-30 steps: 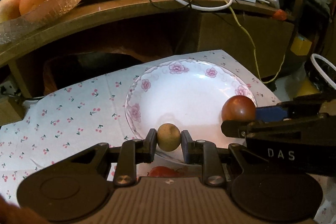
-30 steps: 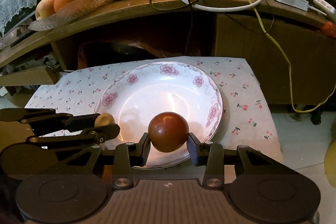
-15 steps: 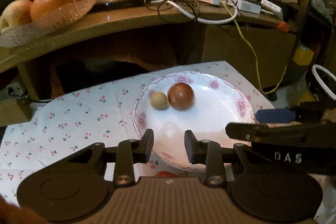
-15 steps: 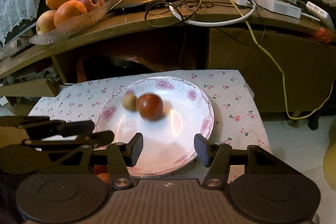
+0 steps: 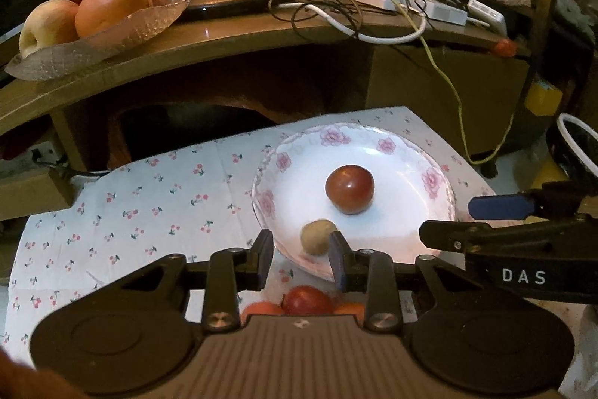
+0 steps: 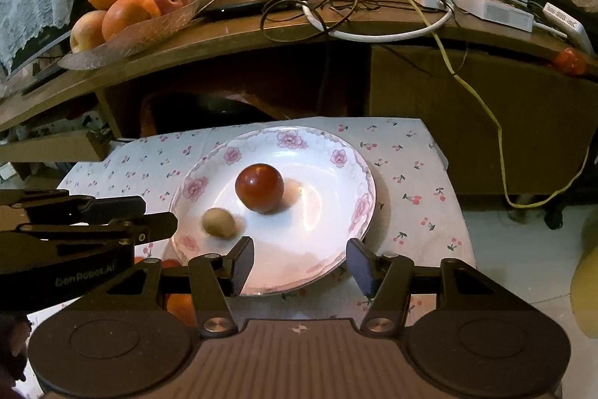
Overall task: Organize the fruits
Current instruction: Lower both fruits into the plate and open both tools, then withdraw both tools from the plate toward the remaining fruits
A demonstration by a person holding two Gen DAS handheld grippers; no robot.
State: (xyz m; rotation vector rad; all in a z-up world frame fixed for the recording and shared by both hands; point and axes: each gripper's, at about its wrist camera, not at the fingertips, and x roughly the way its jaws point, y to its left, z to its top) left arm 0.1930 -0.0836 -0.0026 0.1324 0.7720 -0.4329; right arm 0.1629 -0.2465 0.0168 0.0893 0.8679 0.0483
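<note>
A white plate with pink flowers (image 5: 385, 144) (image 6: 287, 139) sits on a cherry-print cloth (image 5: 149, 212). In the plate lie a dark red round fruit (image 5: 349, 189) (image 6: 259, 187) and a smaller tan fruit (image 5: 317, 236) (image 6: 219, 222), a little apart. My left gripper (image 5: 299, 258) (image 6: 159, 214) hangs open at the plate's near left rim, the tan fruit just beyond its tips, untouched. My right gripper (image 6: 301, 264) (image 5: 444, 221) stands open wider over the near rim, nothing between its fingers.
A glass dish (image 5: 123, 32) holding oranges (image 5: 112, 4) and apples stands on the wooden shelf (image 5: 261, 36) at the back left, beside tangled cables (image 5: 336, 2). More red and orange fruits (image 5: 306, 300) lie on the cloth below my left gripper. The cloth's right edge drops to the floor.
Both grippers let go: the tan fruit left the left one, the dark red fruit left the right. Both fruits rolled in the plate, and the grippers drew back toward its near rim.
</note>
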